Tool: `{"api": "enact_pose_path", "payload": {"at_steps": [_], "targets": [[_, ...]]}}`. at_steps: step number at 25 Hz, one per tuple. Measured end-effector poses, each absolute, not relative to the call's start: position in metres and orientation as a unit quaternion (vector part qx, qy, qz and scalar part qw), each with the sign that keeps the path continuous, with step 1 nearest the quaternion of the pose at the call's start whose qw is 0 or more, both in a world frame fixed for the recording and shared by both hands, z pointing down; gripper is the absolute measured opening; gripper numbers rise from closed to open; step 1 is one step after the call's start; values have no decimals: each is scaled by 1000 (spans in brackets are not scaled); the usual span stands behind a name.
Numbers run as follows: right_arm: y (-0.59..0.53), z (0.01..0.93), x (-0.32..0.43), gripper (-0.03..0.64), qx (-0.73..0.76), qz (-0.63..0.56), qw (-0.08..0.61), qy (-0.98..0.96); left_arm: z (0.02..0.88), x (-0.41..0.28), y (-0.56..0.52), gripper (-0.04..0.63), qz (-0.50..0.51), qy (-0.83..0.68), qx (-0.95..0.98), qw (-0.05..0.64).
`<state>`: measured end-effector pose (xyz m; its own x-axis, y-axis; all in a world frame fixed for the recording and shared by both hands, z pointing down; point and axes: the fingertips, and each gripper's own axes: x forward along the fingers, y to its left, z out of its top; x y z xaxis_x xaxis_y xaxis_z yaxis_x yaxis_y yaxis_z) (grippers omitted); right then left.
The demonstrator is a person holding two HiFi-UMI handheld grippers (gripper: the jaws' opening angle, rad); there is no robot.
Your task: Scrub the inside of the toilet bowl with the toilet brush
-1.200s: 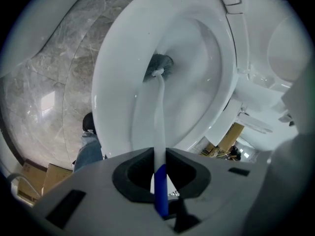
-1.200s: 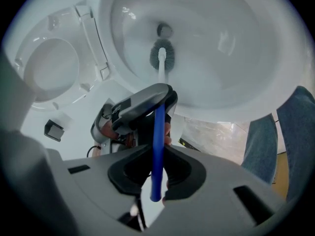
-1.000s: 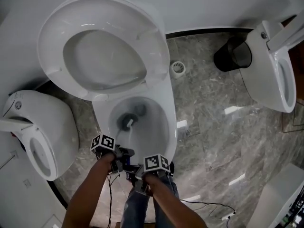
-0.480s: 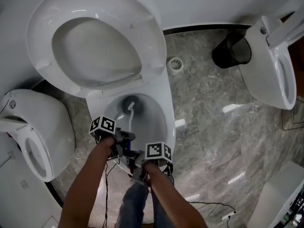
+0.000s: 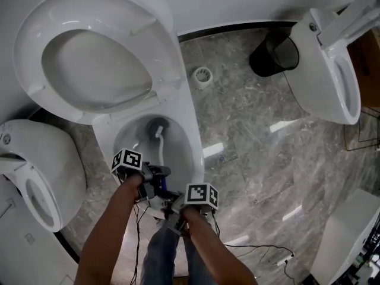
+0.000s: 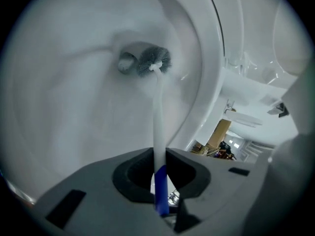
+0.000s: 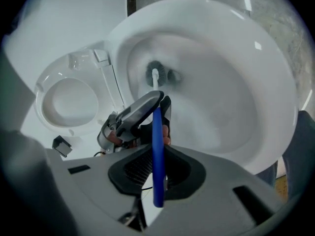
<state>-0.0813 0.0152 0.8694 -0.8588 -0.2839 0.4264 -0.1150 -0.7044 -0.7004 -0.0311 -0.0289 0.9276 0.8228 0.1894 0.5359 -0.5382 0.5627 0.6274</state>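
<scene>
The white toilet bowl stands open with its seat and lid raised. A toilet brush with a white shaft and a blue grip reaches into it; its dark bristle head sits by the drain hole at the bottom, also seen as the brush head and the brush. My left gripper is shut on the shaft where white meets blue. My right gripper is shut on the blue grip, just behind the left one. Both grippers hover over the bowl's near rim.
The raised seat and lid lean back behind the bowl. Another toilet stands at the left and a third at the right. A black bin and a floor drain are on the grey marble floor.
The brush head has moved from the near middle of the bowl toward the back by the drain. The head view has shifted, so the bowl sits further left.
</scene>
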Motion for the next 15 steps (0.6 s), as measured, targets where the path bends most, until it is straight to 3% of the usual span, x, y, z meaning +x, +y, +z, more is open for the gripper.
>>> {"api": "enact_pose_path", "payload": {"at_steps": [15], "targets": [[79,847,-43,52,-293,-892,41,342,902,15,39,48,206,-152,393,884]]}}
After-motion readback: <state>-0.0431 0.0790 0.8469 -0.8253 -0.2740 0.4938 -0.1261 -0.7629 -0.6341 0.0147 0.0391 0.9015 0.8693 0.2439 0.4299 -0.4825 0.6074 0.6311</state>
